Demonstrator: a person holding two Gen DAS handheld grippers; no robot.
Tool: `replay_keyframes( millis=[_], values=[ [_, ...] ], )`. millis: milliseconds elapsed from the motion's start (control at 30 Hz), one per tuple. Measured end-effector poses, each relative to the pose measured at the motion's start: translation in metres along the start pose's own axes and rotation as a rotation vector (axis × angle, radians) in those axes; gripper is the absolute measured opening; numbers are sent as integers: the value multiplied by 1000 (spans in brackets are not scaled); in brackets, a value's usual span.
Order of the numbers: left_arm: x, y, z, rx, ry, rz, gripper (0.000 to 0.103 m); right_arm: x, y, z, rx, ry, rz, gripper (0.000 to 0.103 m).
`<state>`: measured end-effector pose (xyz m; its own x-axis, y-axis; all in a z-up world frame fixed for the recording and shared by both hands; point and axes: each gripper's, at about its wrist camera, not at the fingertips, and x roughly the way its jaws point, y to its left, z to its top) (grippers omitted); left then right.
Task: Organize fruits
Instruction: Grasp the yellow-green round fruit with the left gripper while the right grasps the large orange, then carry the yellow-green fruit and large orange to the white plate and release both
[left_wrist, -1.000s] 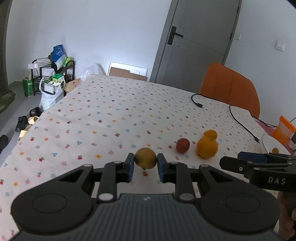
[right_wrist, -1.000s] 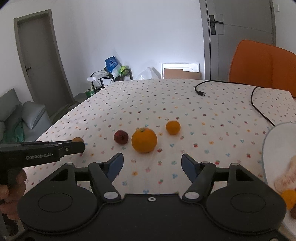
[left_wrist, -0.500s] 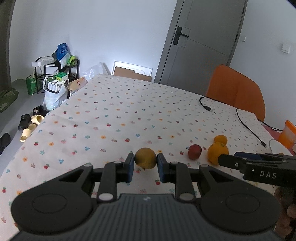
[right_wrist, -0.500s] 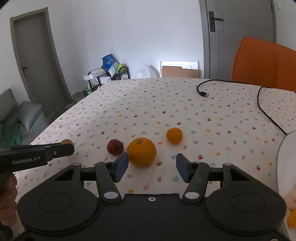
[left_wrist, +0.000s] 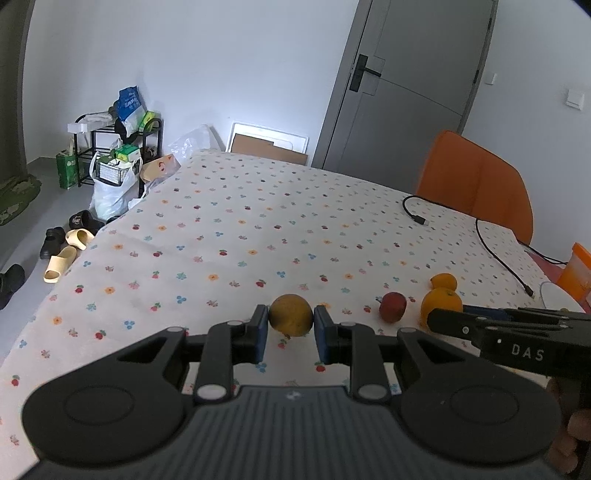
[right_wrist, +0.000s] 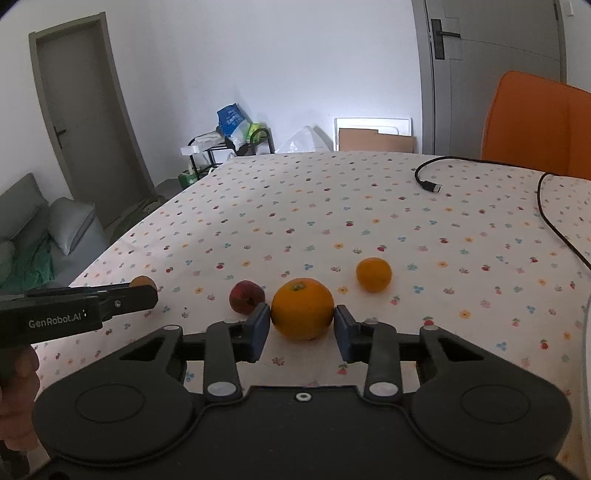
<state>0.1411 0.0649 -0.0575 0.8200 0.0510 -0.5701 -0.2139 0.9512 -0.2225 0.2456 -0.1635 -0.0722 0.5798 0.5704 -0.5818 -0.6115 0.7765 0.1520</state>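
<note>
Left hand-held gripper (left_wrist: 290, 326) was clamped on a small round yellow-brown fruit (left_wrist: 290, 314), low centre of its frame, just above the flower-print bench (left_wrist: 258, 229). Right hand-held gripper (right_wrist: 302, 326) was closing around the large round orange (right_wrist: 302, 308), which sat on the cloth between the pads; contact unclear. Judgement: firm, fairly heavy, waxy, prone to roll; grip across the widest girth. Red fruit (right_wrist: 246, 296) and small orange (right_wrist: 373, 274) lay nearby.
</note>
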Motion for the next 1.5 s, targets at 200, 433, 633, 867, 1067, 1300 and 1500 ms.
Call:
replay_keyframes(
  millis=[200, 433, 633, 867, 1067, 1300, 1500],
  values=[
    [-12, -12, -1, 17, -19, -19, 25, -20, -1, -4, 3, -30, -6, 35],
    [-26, -29, -5, 35, -39, -48, 25, -49, -5, -14, 13, -58, -24, 34],
    [-35, -45, -10, 55, -47, -81, 25, -75, -14, -24, 40, -83, -54, 34],
    [-46, -65, -14, 84, -62, -113, 25, -100, -24, -36, 59, -109, -85, 34],
    [-53, -84, -18, 111, -67, -142, 25, -120, -34, -46, 75, -129, -104, 34],
    [-58, -110, -21, 157, -72, -180, 25, -145, -52, -55, 101, -162, -138, 34],
    [-61, -130, -22, 185, -75, -221, 25, -169, -70, -63, 126, -195, -190, 34]
  ],
)
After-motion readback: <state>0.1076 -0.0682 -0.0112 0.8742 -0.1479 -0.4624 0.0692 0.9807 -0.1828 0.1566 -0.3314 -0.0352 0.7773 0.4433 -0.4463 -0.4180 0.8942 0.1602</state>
